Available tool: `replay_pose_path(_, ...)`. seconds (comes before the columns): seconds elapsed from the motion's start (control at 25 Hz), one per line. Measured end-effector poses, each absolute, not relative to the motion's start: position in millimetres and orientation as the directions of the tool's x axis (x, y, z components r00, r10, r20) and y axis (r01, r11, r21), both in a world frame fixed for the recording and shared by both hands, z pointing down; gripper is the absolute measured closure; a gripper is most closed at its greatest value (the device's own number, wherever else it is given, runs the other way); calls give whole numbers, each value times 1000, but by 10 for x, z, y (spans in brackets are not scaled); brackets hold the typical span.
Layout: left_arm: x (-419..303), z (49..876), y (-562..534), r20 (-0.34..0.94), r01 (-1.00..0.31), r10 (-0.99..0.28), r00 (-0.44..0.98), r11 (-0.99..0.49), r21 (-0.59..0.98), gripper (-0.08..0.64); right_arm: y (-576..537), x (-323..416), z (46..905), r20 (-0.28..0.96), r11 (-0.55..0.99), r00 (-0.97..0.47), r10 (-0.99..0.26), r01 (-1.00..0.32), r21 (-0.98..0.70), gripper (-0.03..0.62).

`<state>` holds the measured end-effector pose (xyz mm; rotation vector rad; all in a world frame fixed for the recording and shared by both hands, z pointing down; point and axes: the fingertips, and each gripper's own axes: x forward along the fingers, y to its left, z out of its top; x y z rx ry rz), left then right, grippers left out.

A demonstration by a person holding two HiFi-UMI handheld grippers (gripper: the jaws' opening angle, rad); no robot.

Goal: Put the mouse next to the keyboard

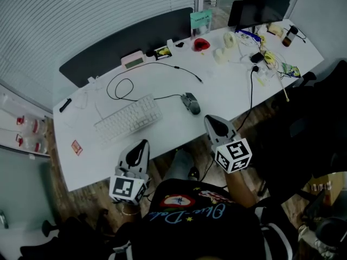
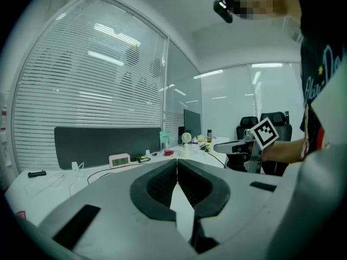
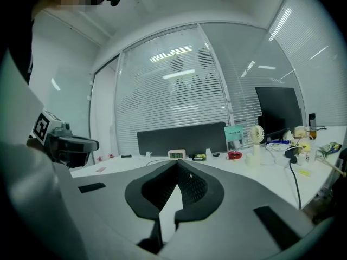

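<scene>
On the white desk [image 1: 227, 85] a white keyboard [image 1: 128, 118] lies at an angle. A dark grey wired mouse [image 1: 191, 103] rests just off its right end, with a small gap between them. Both grippers hover off the desk's near edge, in front of the person. My left gripper [image 1: 143, 144] sits below the keyboard's right end, its jaws [image 2: 176, 161] shut with nothing between them. My right gripper [image 1: 211, 119] is just below and right of the mouse, apart from it, jaws [image 3: 177, 162] shut and empty. Neither gripper view shows the mouse or keyboard.
A dark divider panel [image 1: 130, 39] runs along the desk's back edge, with a small clock [image 1: 133, 59] in front. A monitor [image 1: 260, 1], a fan [image 1: 229, 39], cables and clutter fill the right end. Black office chairs [image 1: 320, 107] stand at right. A black pen [image 1: 65, 105] lies far left.
</scene>
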<state>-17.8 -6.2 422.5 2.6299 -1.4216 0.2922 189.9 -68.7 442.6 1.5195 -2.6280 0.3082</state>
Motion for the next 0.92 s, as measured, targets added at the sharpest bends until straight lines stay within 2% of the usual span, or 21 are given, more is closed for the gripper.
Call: replay_pose_path(0.92,5,4115,-38,243,-802,-782,574,-596,-25,557,-538,2042,4231,119,490,-508,-853,-858,-153,594)
